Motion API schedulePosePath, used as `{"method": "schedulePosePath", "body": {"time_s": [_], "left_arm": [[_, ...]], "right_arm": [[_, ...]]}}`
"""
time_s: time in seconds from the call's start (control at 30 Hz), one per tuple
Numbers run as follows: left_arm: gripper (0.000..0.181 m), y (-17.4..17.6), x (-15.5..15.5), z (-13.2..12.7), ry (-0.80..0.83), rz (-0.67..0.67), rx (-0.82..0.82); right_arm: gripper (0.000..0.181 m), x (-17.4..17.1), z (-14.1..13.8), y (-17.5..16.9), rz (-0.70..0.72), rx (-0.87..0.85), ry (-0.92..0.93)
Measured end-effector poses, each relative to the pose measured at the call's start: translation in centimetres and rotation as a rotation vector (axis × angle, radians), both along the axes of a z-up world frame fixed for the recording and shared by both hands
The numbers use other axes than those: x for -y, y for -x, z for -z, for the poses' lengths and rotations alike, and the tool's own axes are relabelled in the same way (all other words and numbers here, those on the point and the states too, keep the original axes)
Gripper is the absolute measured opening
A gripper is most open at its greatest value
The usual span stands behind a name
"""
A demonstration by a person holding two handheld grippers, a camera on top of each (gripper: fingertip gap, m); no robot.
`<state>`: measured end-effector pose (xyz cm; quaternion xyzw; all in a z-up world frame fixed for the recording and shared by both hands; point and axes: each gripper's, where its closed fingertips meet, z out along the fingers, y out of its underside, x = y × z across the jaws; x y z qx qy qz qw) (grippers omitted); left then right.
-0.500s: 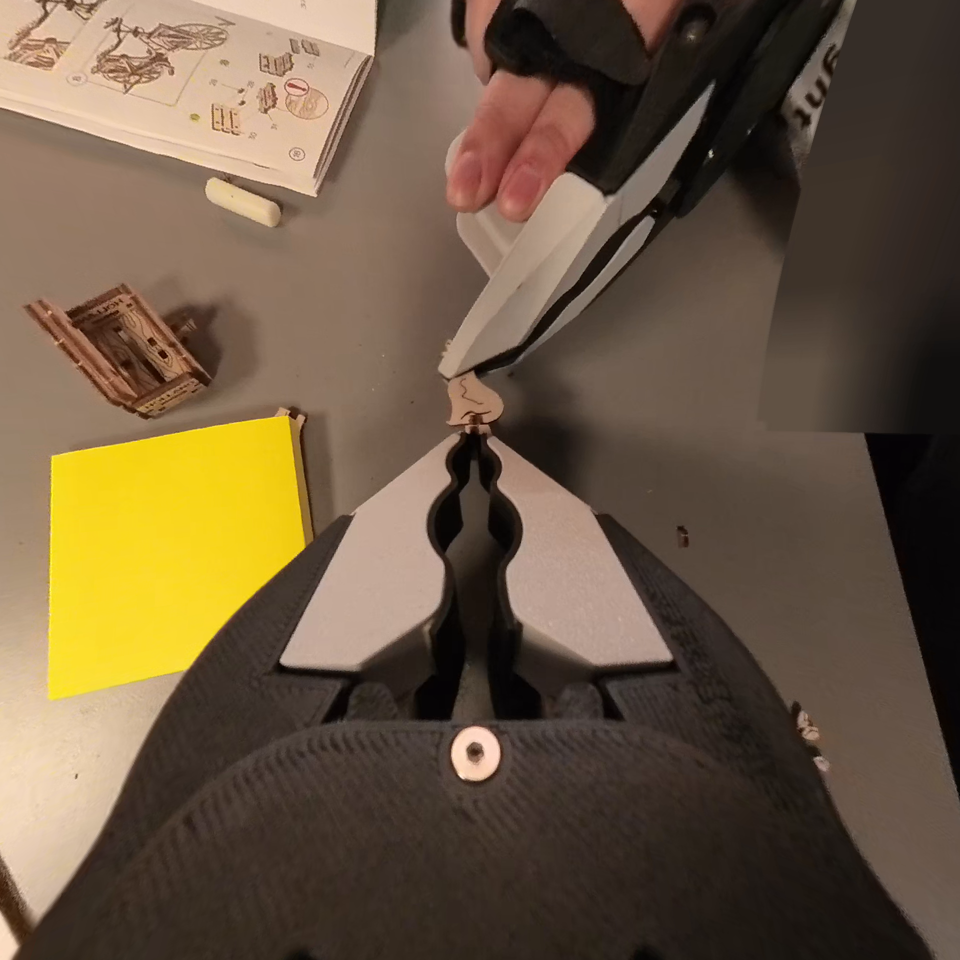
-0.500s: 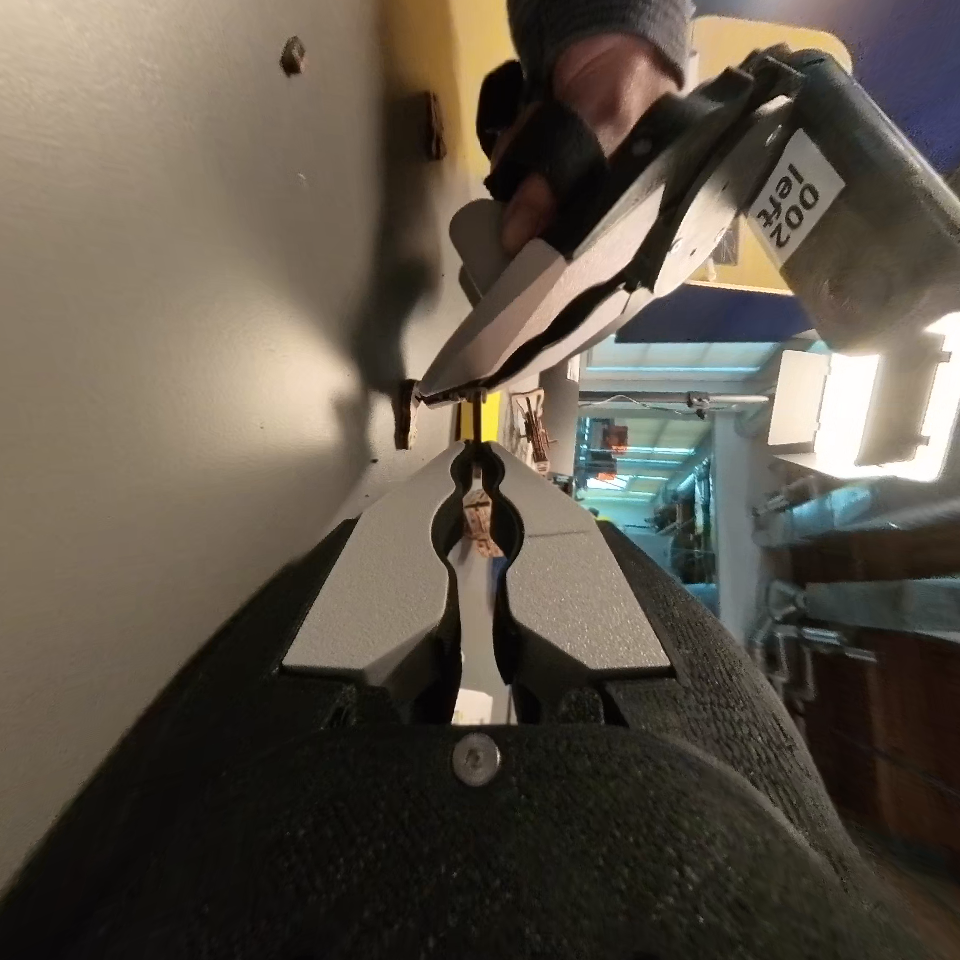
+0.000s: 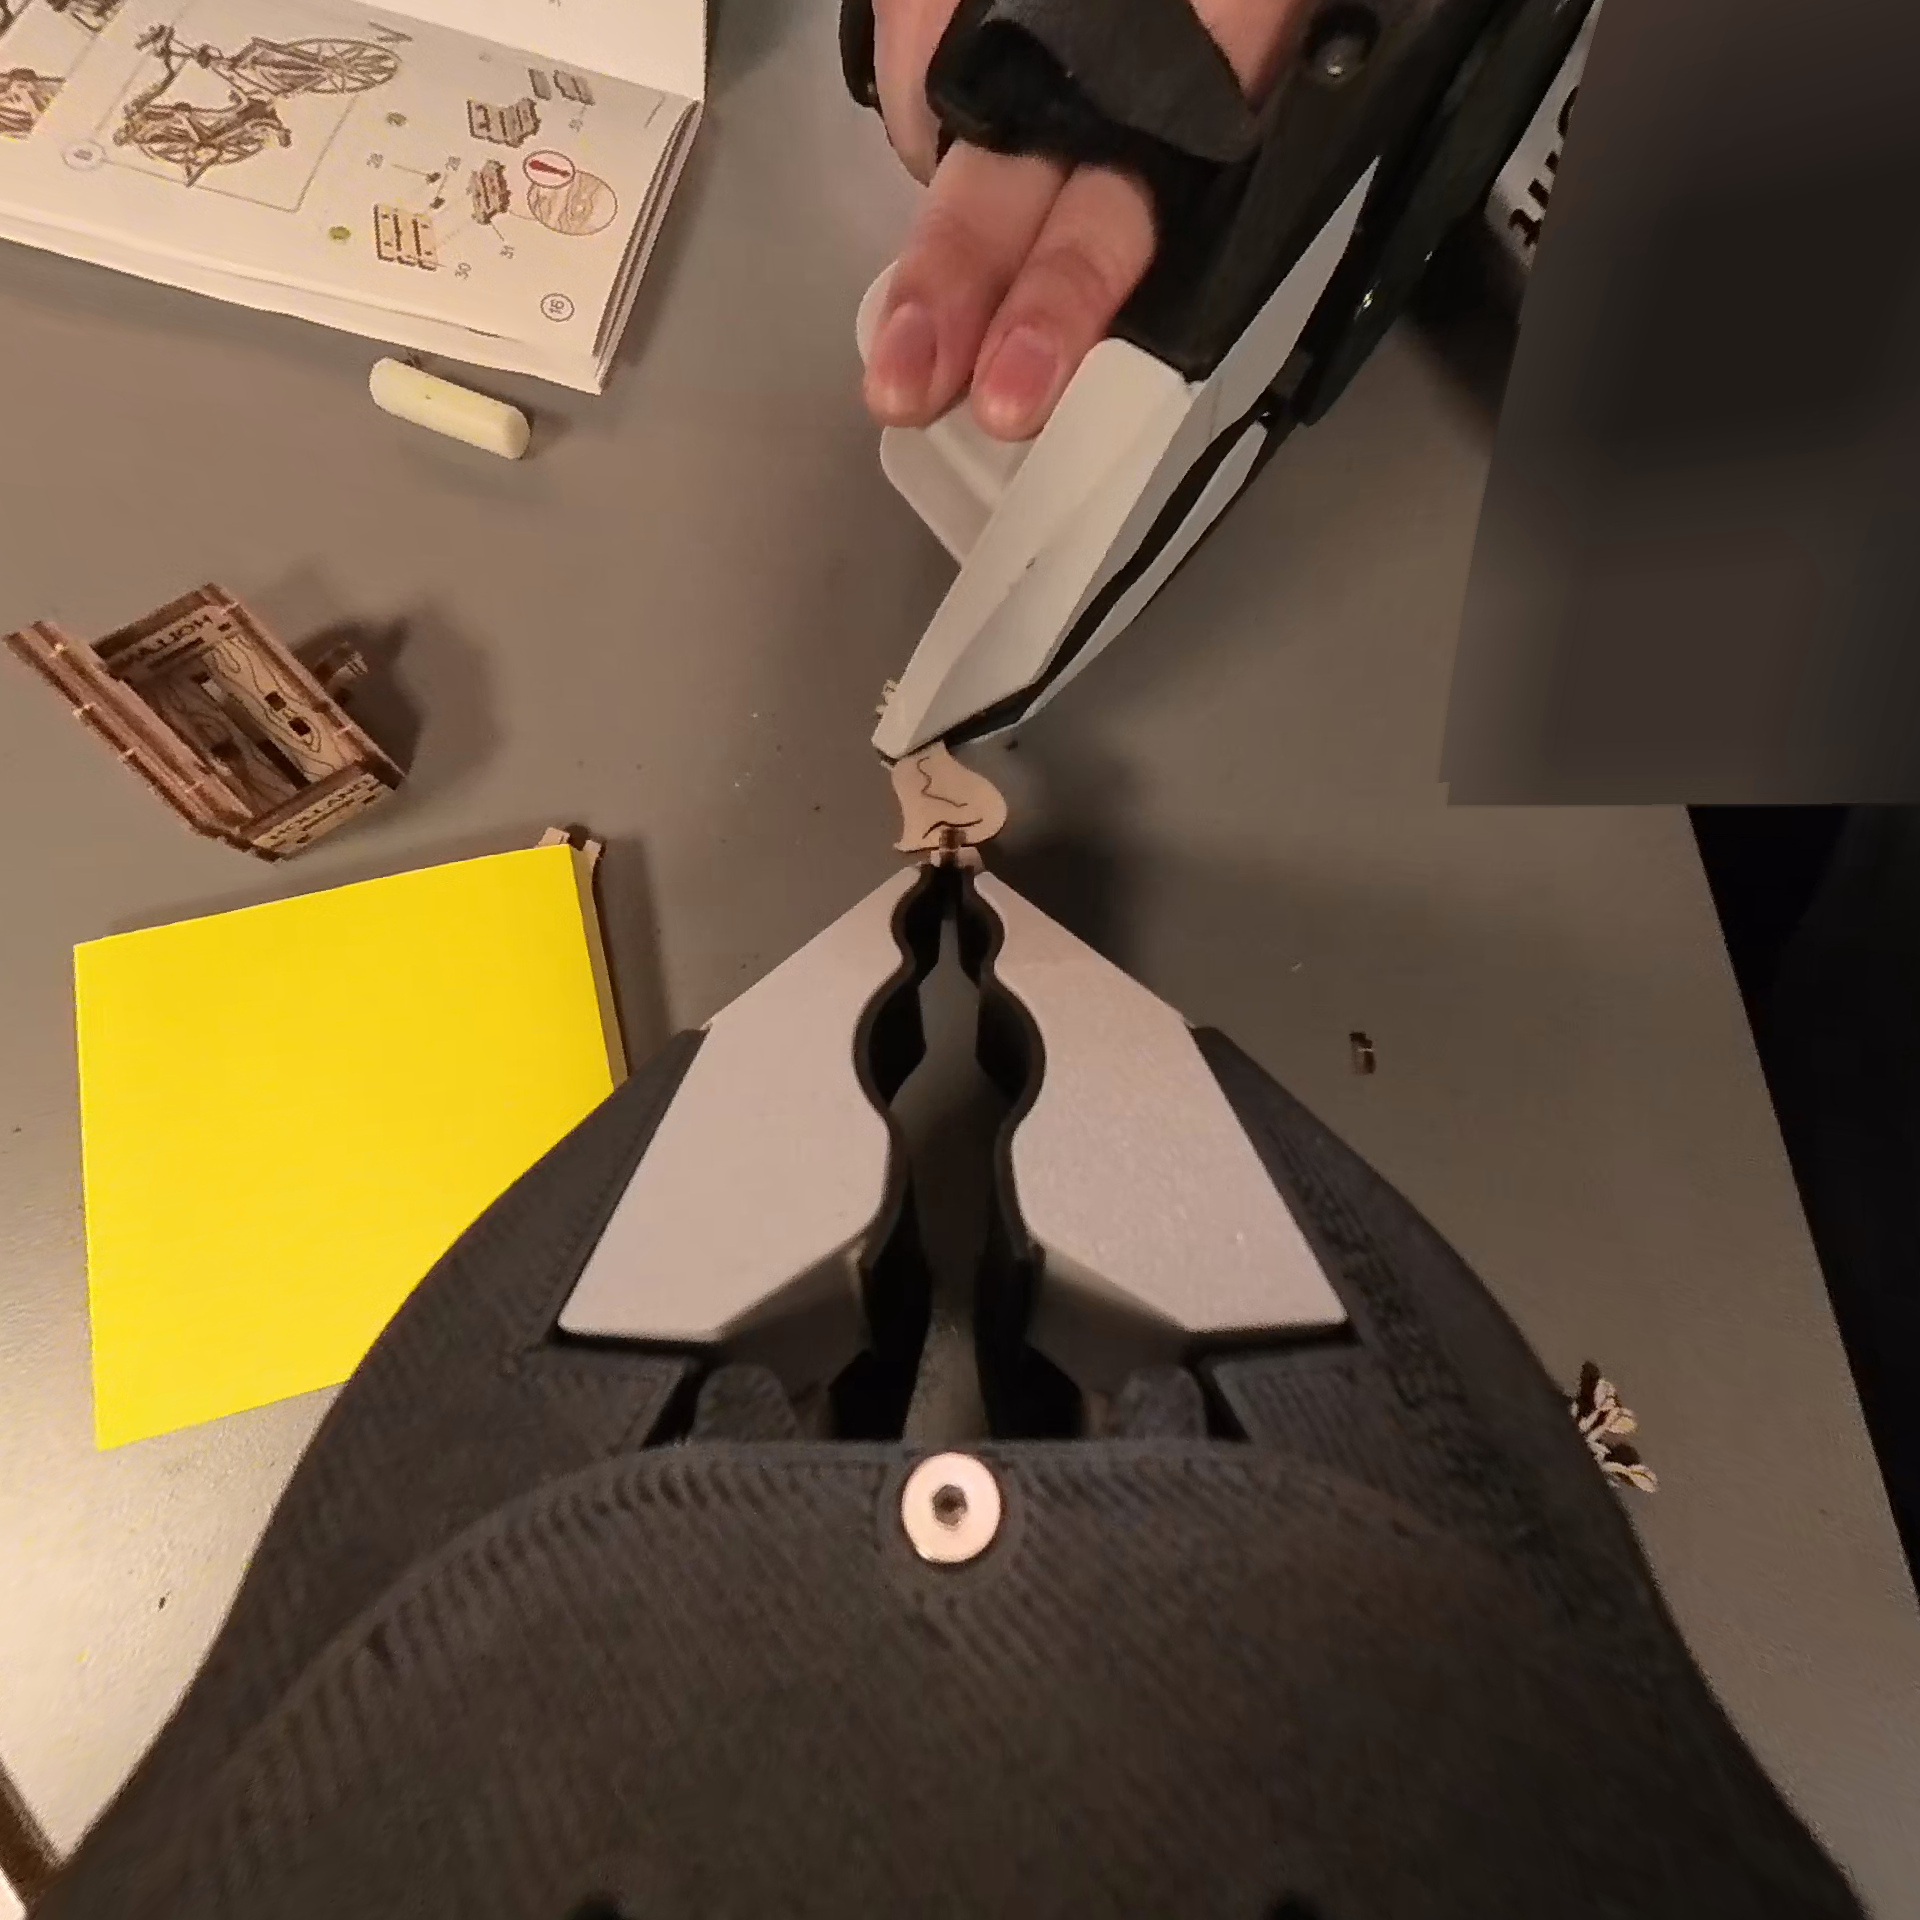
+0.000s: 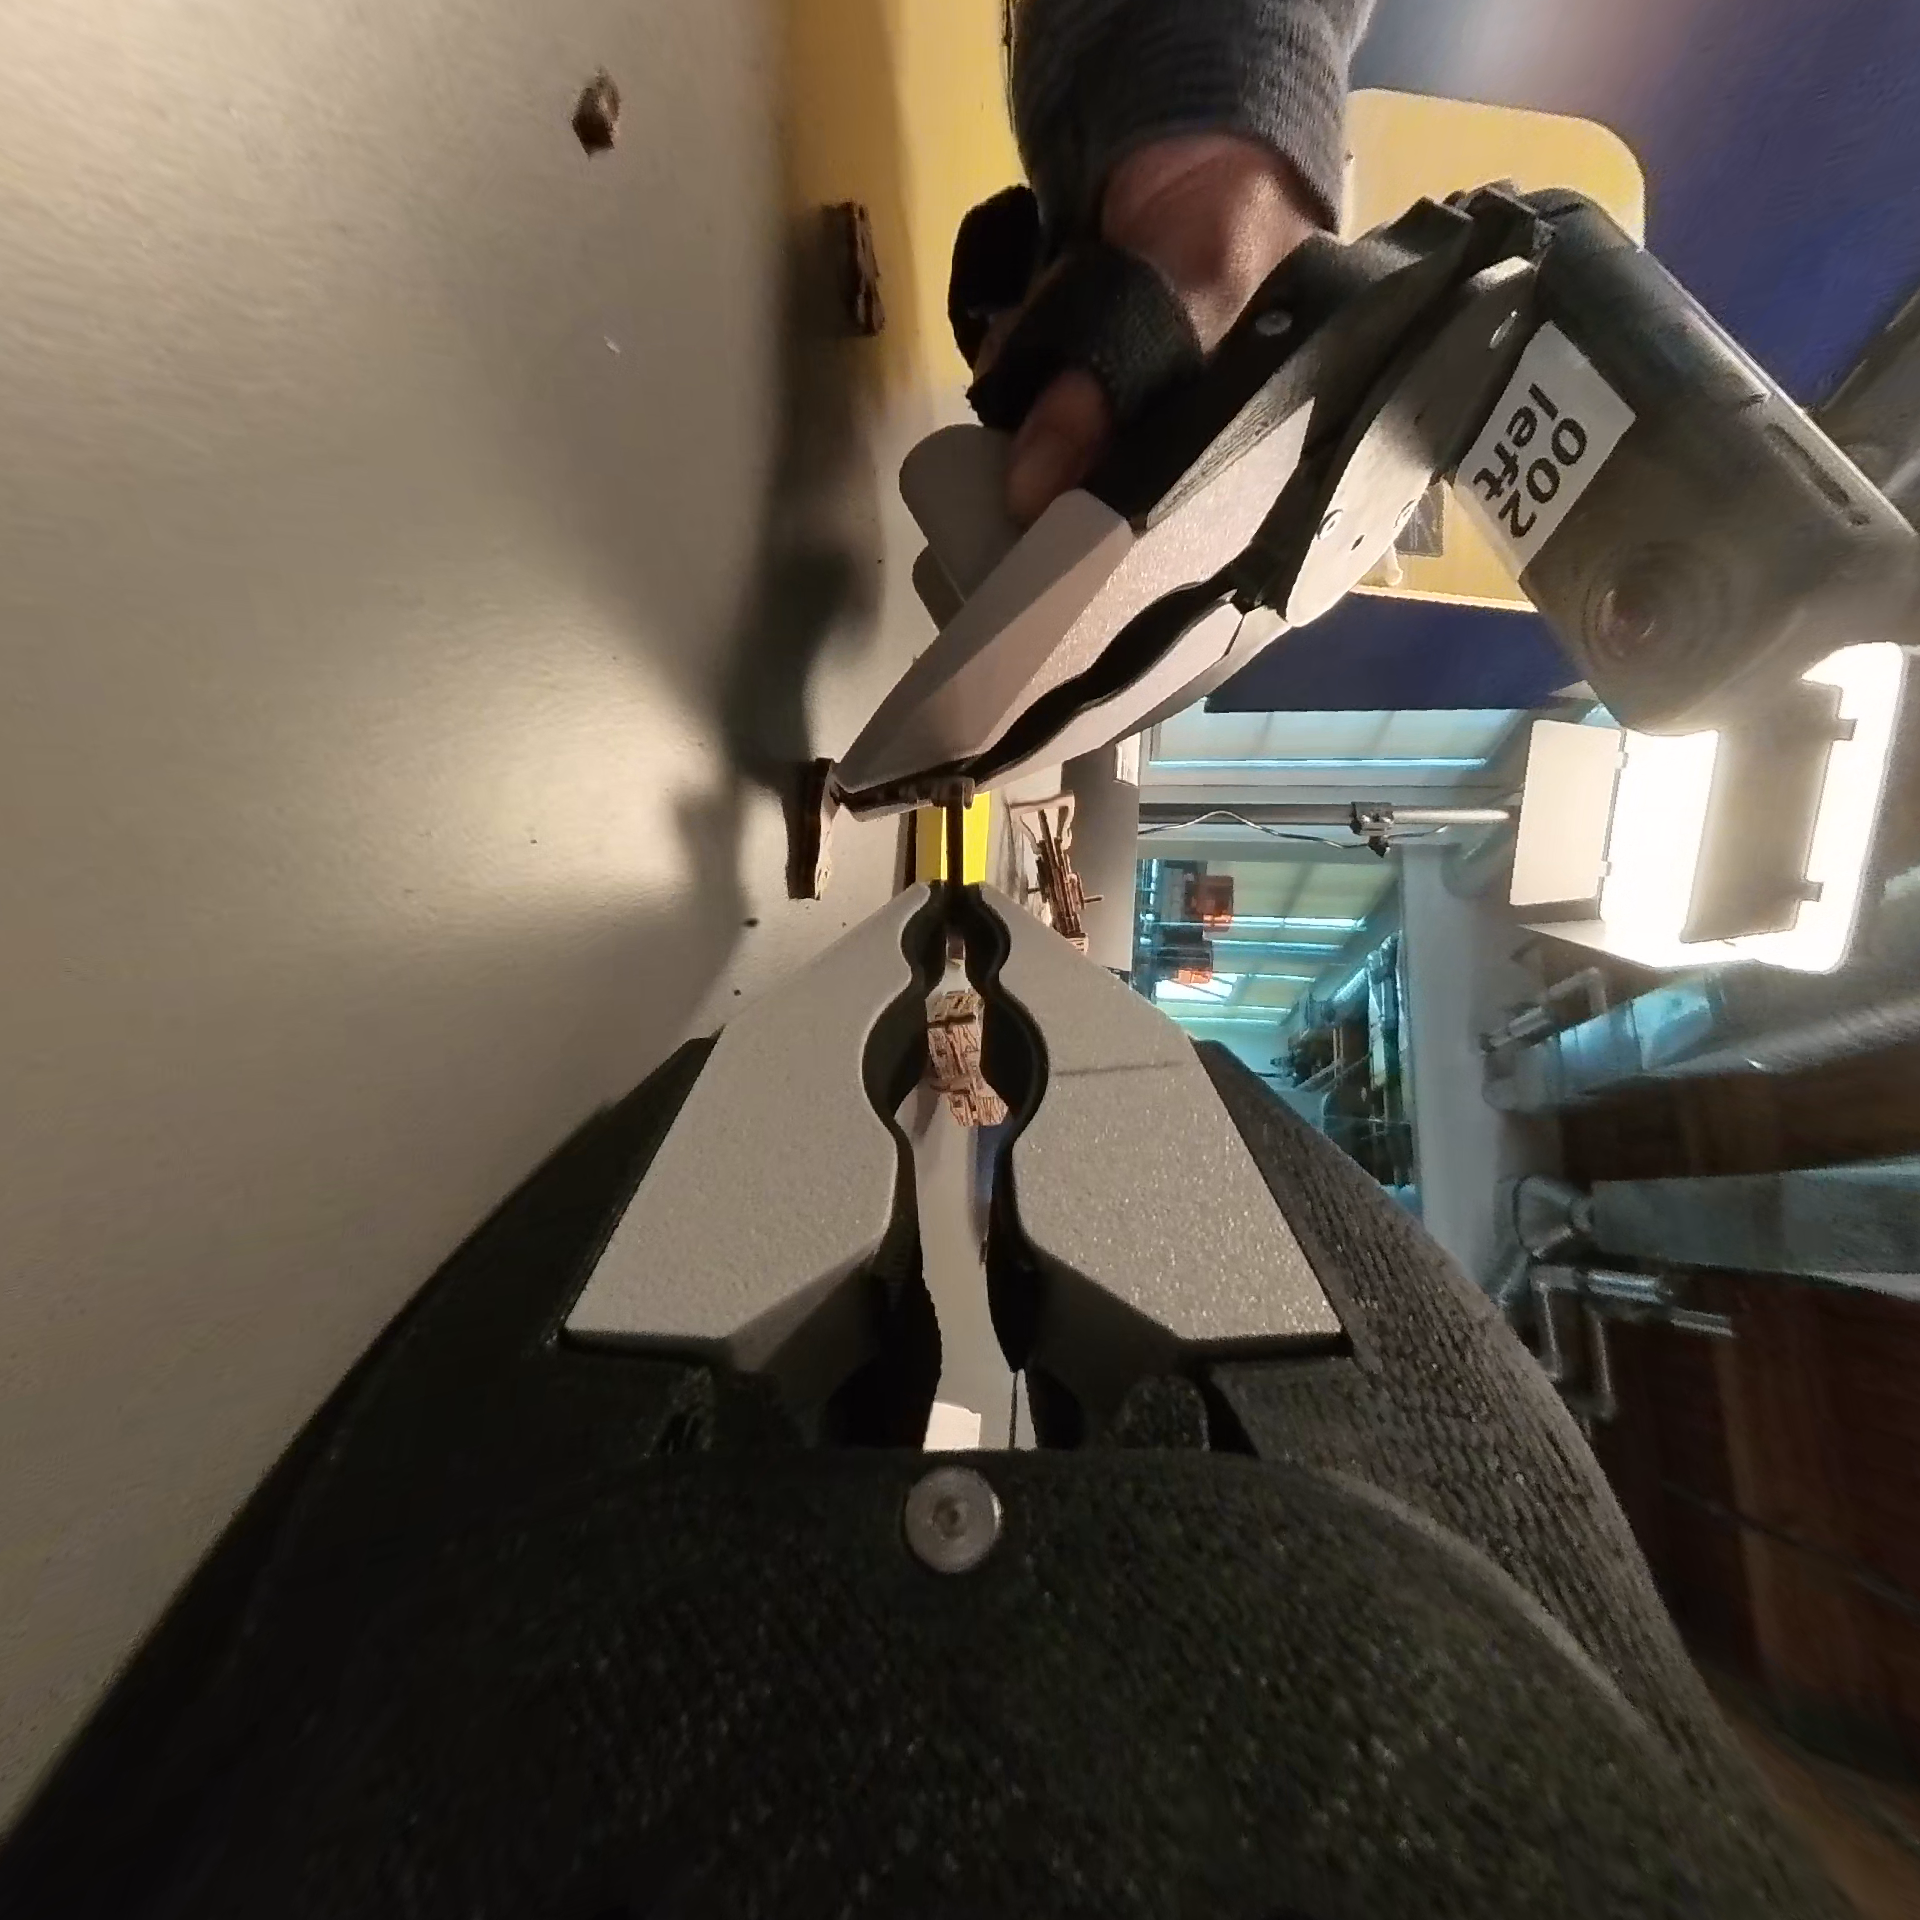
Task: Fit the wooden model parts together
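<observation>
In the left wrist view my left gripper [image 3: 945, 871] is shut on a tiny wooden peg [image 3: 945, 856] just above the grey table [image 3: 1299, 914]. The peg meets the lower edge of a flat curved wooden piece [image 3: 951, 802]. My right gripper [image 3: 902, 740] comes down from the upper right, shut on that piece's top, with a hand behind it. In the right wrist view my right gripper [image 4: 950, 891] is shut on the curved piece [image 4: 949, 842], seen edge-on. The left gripper [image 4: 868, 795] pinches the peg [image 4: 940, 792] at the piece's far end. How deep the peg sits is hidden.
A partly built wooden box [image 3: 218, 717] lies at the left, beside a yellow note pad [image 3: 332, 1122]. An open instruction booklet [image 3: 312, 156] and a white stick [image 3: 449, 407] lie at the far left. Small wooden bits [image 3: 1361, 1049] lie near the table's right edge. Only a small space, under 4 cm, lies between the two pairs of fingers. The right tips stand about 12 centimetres off the white stick [image 3: 449, 407].
</observation>
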<state>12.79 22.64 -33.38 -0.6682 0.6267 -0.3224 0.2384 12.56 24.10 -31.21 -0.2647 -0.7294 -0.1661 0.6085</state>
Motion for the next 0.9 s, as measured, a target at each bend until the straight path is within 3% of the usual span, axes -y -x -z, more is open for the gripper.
{"method": "schedulePosePath", "body": {"time_s": [0.5, 0.9], "left_arm": [[0.001, -0.02, 0.05, -0.08, 0.049, -0.013, 0.056], [0.001, 0.13, 0.63, -0.07, -0.018, 0.127, 0.080]], "right_arm": [[0.000, -0.07, 0.08, 0.15, 0.015, 0.016, -0.032], [0.000, 0.67, 0.08, 0.20, -0.042, -0.024, 0.051]]}}
